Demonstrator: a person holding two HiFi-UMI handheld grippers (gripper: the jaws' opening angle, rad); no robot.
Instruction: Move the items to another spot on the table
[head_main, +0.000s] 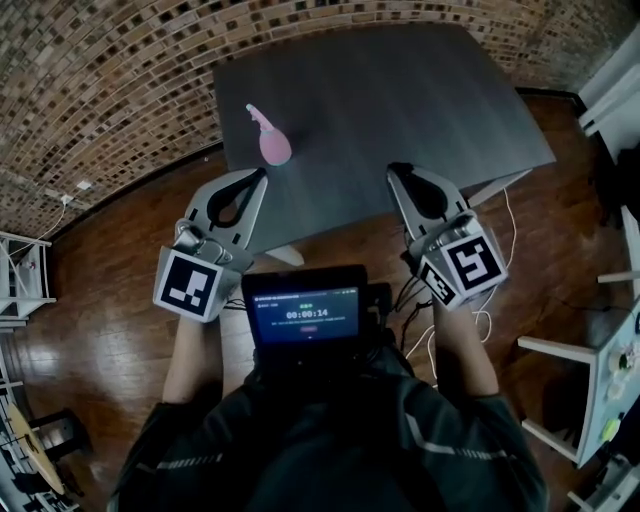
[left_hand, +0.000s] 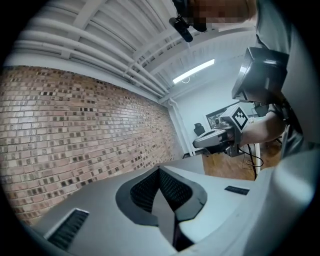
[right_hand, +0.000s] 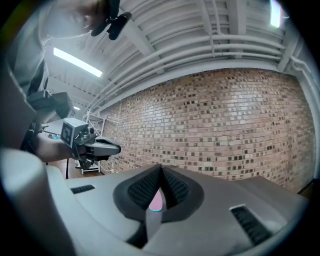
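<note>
A pink bottle-shaped item (head_main: 272, 141) lies on the left part of the dark table (head_main: 400, 100). My left gripper (head_main: 262, 174) hovers over the table's near edge, just this side of the pink item, its jaws shut and empty. My right gripper (head_main: 396, 170) is level with it near the table's front right, also shut with nothing held. In the right gripper view the pink item (right_hand: 156, 200) shows through the gap behind the closed jaws (right_hand: 161, 167), and the left gripper (right_hand: 100, 146) is in the air to the left. The left gripper view shows its closed jaws (left_hand: 160, 170) and the right gripper (left_hand: 215, 140).
A small screen (head_main: 306, 312) hangs at the person's chest between the arms. A white rack (head_main: 20, 280) stands at the left, white furniture (head_main: 600, 380) at the right. Cables (head_main: 500, 250) trail over the wooden floor, and a brick wall (head_main: 100, 80) curves behind the table.
</note>
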